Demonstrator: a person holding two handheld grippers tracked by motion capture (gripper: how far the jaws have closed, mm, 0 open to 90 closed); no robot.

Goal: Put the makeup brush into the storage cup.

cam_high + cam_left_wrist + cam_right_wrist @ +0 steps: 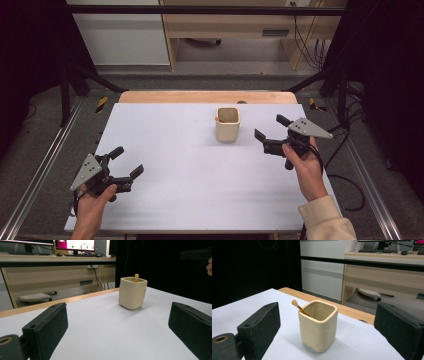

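Table (165, 150) white, wood-edged; cup (227, 124) holds stick, possibly brush (298, 306).

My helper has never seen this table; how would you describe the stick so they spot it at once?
On the white table, find the cream square cup near the far edge, left of the right tool. The thin orange stick leans inside it, its rounded tip poking above the rim.
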